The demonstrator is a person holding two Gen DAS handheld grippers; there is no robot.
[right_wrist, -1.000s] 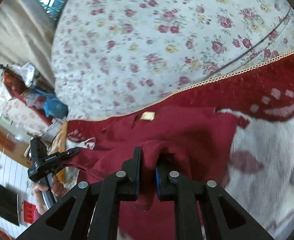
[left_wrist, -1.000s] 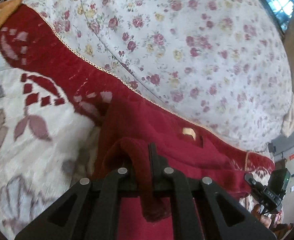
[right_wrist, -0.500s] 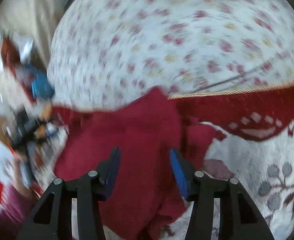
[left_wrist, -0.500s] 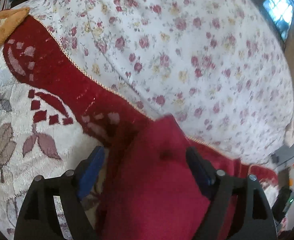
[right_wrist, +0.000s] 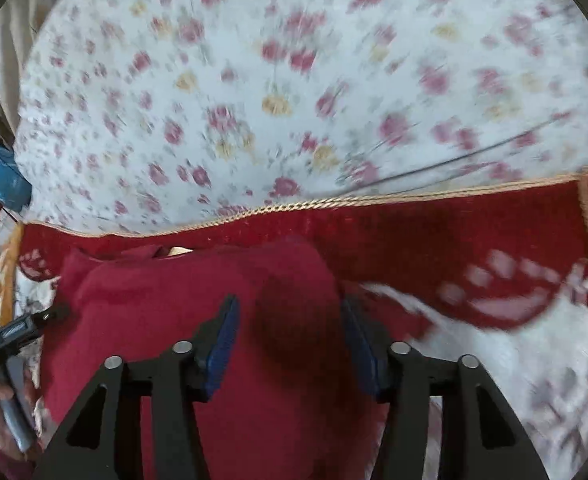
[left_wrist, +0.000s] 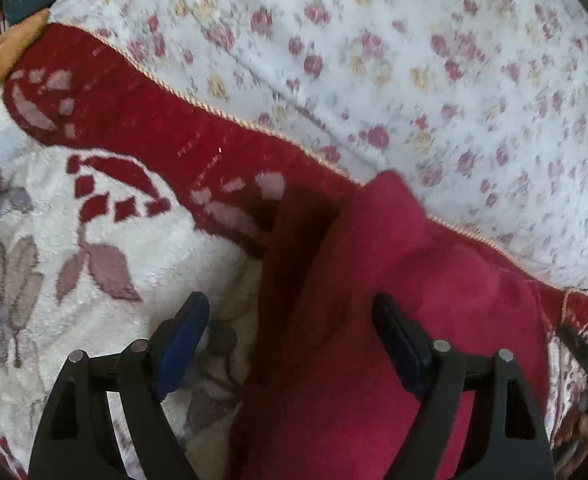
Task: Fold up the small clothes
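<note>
Item: red garment (left_wrist: 374, 320), lying on red-and-white blanket (left_wrist: 106, 224), top edge near blanket's corded far edge, floral sheet (left_wrist: 414, 60) beyond.
Change: a second ago I had both grippers pinched on fabric; now left gripper (left_wrist: 290, 336) released, wide apart; right gripper (right_wrist: 290, 328) opening, cloth beneath, unpressed.
Meaning, my read: fold laid, garment dropped; next smooth or refold.

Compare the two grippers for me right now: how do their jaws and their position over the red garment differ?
The left gripper stands wide open; the right gripper shows a narrower gap, and its jaws are opening. The left gripper straddles the red garment's edge, one finger over the blanket; the right gripper has red cloth filling its whole gap. Both have blue pads, point down at the garment, and neither clamps it.
</note>
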